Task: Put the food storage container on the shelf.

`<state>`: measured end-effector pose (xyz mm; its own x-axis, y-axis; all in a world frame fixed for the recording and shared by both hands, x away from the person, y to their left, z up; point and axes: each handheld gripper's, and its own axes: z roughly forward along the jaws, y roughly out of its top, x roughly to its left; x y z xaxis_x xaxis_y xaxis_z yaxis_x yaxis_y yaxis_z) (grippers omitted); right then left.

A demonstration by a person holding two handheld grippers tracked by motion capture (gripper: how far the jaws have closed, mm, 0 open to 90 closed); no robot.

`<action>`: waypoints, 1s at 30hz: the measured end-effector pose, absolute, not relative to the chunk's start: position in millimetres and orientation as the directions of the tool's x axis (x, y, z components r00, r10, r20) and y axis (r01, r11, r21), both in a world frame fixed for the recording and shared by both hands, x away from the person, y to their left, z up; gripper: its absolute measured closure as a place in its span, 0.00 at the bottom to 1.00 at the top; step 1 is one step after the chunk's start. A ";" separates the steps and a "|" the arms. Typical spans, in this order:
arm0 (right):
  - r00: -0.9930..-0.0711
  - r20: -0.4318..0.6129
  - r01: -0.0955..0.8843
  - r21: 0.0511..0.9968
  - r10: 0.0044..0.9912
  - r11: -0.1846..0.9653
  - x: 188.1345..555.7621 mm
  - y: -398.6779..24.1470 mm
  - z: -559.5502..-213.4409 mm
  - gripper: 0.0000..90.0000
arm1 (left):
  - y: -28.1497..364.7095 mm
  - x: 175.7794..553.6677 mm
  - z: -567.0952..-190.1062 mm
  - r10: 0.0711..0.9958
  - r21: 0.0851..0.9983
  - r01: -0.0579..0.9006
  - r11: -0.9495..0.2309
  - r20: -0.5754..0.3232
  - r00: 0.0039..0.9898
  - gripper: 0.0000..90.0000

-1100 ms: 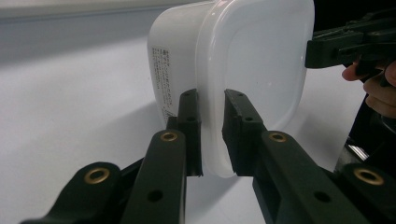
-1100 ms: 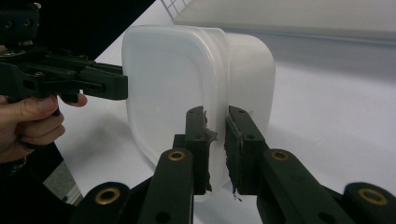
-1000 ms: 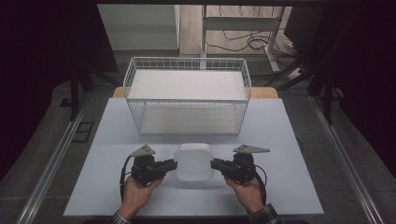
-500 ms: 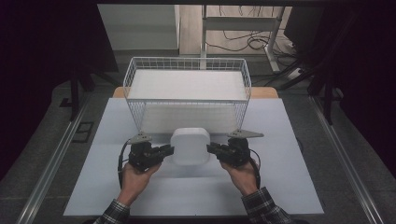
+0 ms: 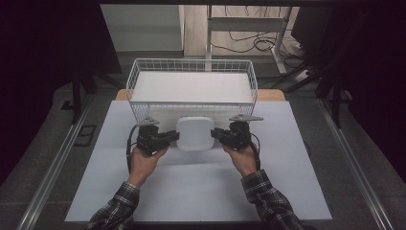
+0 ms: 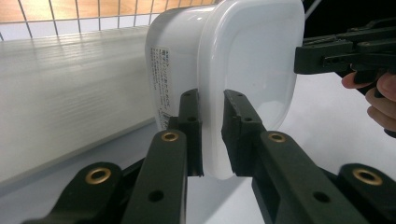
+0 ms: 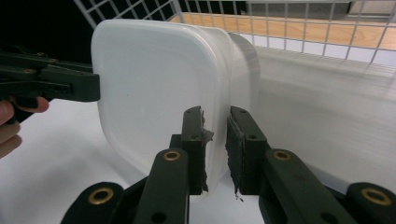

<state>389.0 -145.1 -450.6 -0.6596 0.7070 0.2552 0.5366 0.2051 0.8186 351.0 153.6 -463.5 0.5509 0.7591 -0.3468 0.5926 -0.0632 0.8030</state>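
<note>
Tools left (image 5: pixel 173 138) and right (image 5: pixel 216 134) clamp white container (image 5: pixel 195 133) beside basket (image 5: pixel 191 67).

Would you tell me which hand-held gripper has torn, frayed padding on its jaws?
The right hand-held gripper: its pads look ragged where they clamp the white lidded container's rim. The left hand-held gripper's pads look intact.

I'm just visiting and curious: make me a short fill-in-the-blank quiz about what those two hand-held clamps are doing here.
1. The left gripper and the right gripper hold one white ____ between them.
2. Each gripper is clamped on the container's ____.
3. Just beyond the container stands a white wire ____.
4. The person's sleeves have a ____ pattern.

Missing words: container; rim; basket; plaid
</note>
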 end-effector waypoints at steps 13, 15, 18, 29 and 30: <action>-0.619 0.283 0.597 0.775 0.733 0.205 413.8 -145.4 -475.1 0.84 | 147.9 374.6 -487.7 0.763 0.778 0.626 -0.055 -0.371 0.529 0.87; -0.617 0.299 0.603 0.774 0.728 0.194 415.1 -146.2 -475.6 0.84 | 149.4 377.2 -490.4 0.755 0.773 0.634 -0.022 -0.403 0.518 0.87; -0.615 0.323 0.614 0.769 0.719 0.180 418.4 -146.4 -475.4 0.84 | 151.8 380.2 -492.1 0.760 0.770 0.637 -0.032 -0.395 0.516 0.86; -0.626 0.225 0.557 0.799 0.746 0.226 422.9 -133.9 -473.6 0.75 | 148.4 390.3 -496.5 0.796 0.800 0.599 -0.041 -0.336 0.504 0.76; -0.620 0.221 0.557 0.799 0.753 0.225 423.7 -133.5 -473.3 0.74 | 147.5 391.7 -496.1 0.807 0.809 0.586 -0.051 -0.312 0.501 0.76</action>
<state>423.7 -133.5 -473.3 -0.6202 0.7527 0.2208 0.5575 0.2250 0.7991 391.7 147.5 -496.1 0.5012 0.8070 -0.3124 0.5860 -0.0509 0.8087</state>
